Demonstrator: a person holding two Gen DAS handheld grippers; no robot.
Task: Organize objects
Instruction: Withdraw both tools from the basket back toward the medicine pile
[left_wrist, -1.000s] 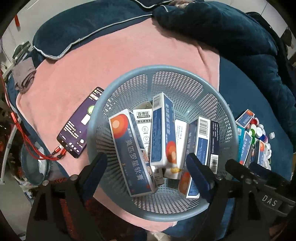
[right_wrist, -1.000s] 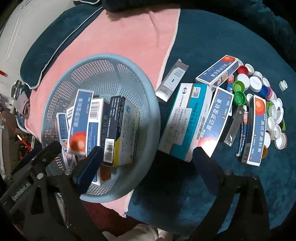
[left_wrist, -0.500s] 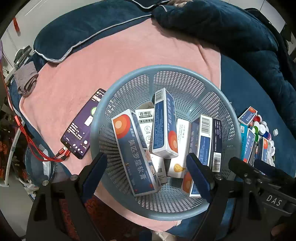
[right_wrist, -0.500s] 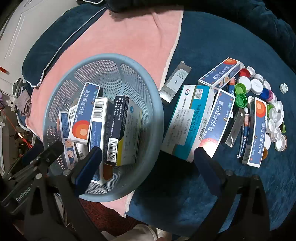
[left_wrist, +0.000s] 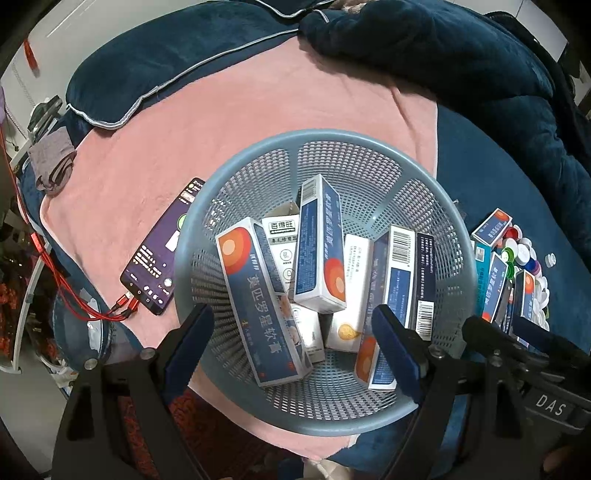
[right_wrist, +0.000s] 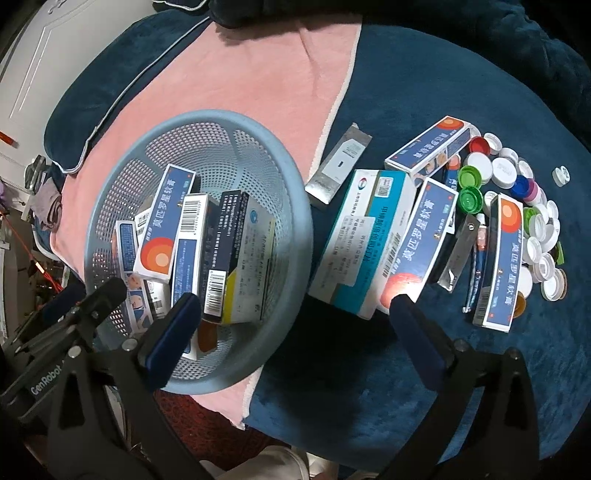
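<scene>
Left wrist view: the left gripper (left_wrist: 291, 343) points steeply down over the blue basket (left_wrist: 373, 146), jaws wide apart and empty, medicine boxes (left_wrist: 319, 243) packed upright between the fingers, the basket rim ringing them, a phone (left_wrist: 159, 254) just left. Right wrist view: the right gripper (right_wrist: 295, 325) tilts down too, jaws spread, nothing clamped, basket rim under its left finger, teal box (right_wrist: 365, 240) ahead, bare blue cloth (right_wrist: 343, 373) between the fingers.

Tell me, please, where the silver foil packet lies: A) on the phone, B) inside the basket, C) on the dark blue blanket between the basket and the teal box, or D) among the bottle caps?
C: the silver foil packet lies flat on the dark blue blanket, between the basket and the teal box.
</scene>
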